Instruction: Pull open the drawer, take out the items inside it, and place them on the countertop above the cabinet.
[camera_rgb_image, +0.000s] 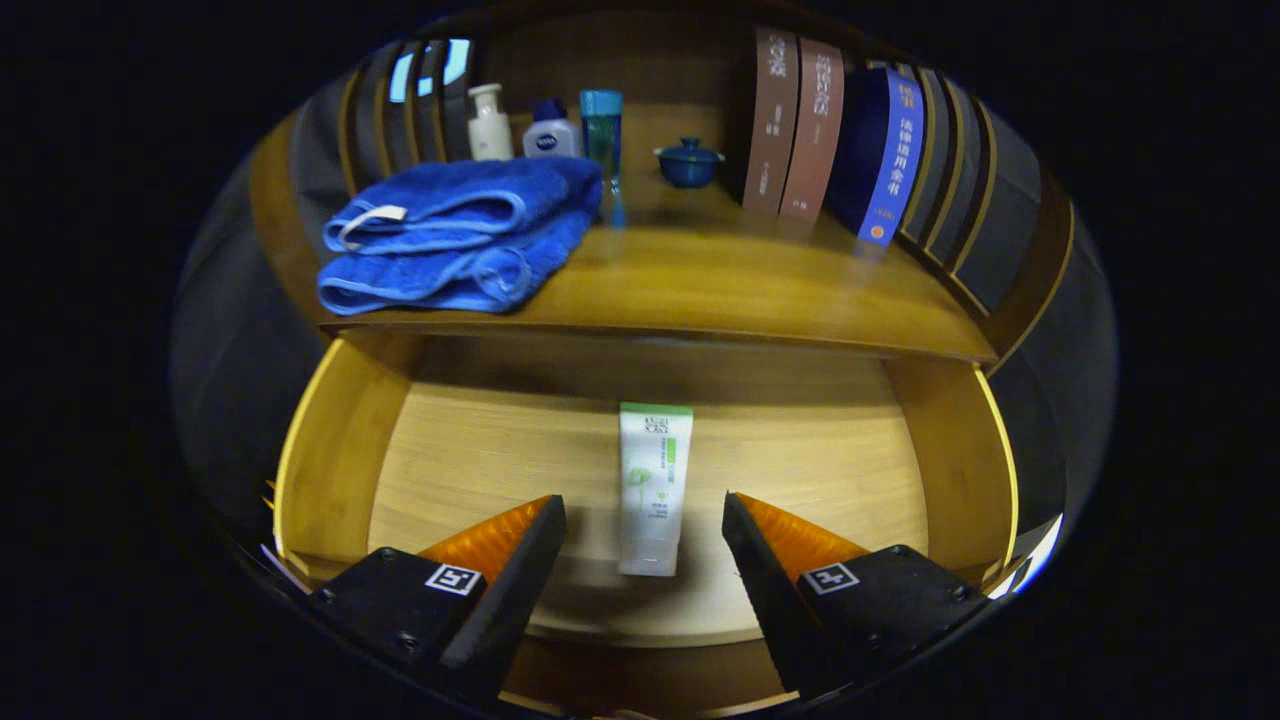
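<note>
1. Now the gripper (644, 510) hangs over the pulled-out drawer (340, 440), fingers spread wide, gripping nothing.
2. A tube (653, 485) lies flat on the drawer floor, its near end in the gap between the fingertips, the rest running ahead of them.
3. Long axis runs straight away from the gripper, toward the cabinet; jaws straddle its width, so a drop-and-close looks right.
4. Drawer walls stand well apart from the tube; nothing blocks the grasp.
5. Beyond, the countertop (720, 290) carries a folded towel (460, 235), bottles (548, 125), a lidded cup (688, 162), and books (830, 135).
6. A bare patch in the middle of the countertop looks fit for placing.
</note>
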